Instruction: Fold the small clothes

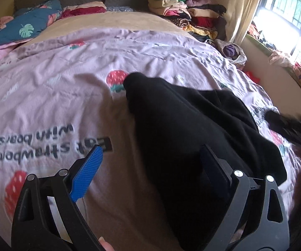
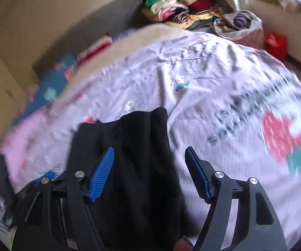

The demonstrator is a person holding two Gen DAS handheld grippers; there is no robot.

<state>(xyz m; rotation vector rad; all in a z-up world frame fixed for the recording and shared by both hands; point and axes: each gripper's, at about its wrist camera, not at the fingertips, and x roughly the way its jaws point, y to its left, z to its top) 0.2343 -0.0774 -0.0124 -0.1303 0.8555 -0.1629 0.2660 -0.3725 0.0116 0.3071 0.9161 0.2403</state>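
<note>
Garment [image 1: 183,138], black and soft, lies on the bed with both claws spread above it.

It sits centre to lower right of the left view and lower centre of the right view, on the lilac strawberry-print cover [image 1: 66,96], partly folded into a long shape. The left claw [image 1: 150,177] is spread wide, one pad over bare cover, the other over the cloth, nothing pinched. The right claw [image 2: 150,175] is also spread, with fabric below the gap but not gripped. The cloth looks light, limp and likely to sag or slide out of a loose pinch; a corner or the folded edge at its far end seems the best place to take hold. A clothes pile [image 1: 183,14] fills the upper right.
</note>
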